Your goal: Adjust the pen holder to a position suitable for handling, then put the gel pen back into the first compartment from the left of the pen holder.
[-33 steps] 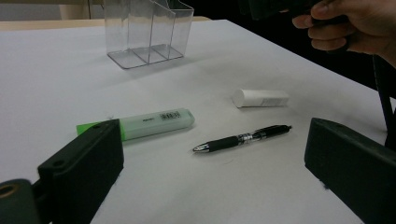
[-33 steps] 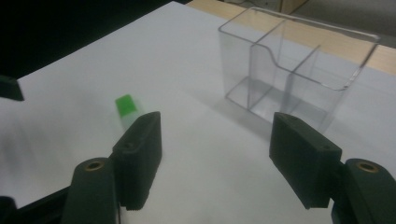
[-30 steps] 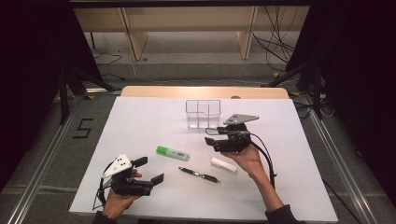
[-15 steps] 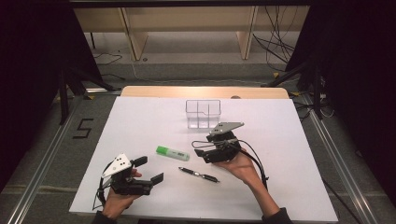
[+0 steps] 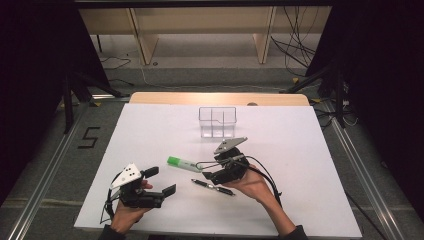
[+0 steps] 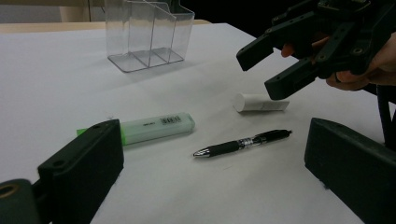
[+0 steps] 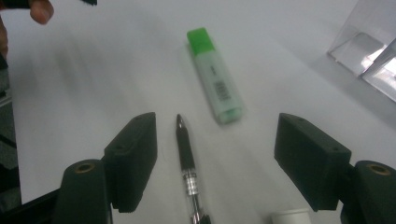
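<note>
a black pen (image 7: pixel 187 163) lies flat on the white counter (image 5: pixel 150 130), between the spread jaws of the right claw (image 7: pixel 215 163), which hovers released over it, nothing held. its jaws have just been opening. just beyond the pen lies one green-capped highlighter (image 7: pixel 215 77), and one small white cylinder (image 6: pixel 260 102) (perhaps an eraser or a glue stick) lies near the pen's other end. one clear divided organiser (image 5: pixel 217 121) stands farther back. the left claw (image 5: pixel 159 182) rests near the counter's front edge, released and empty. risk, judged: the pen sits closer to one jaw, so closing could nudge it aside or roll it, or the jaws could catch the highlighter instead.
</note>
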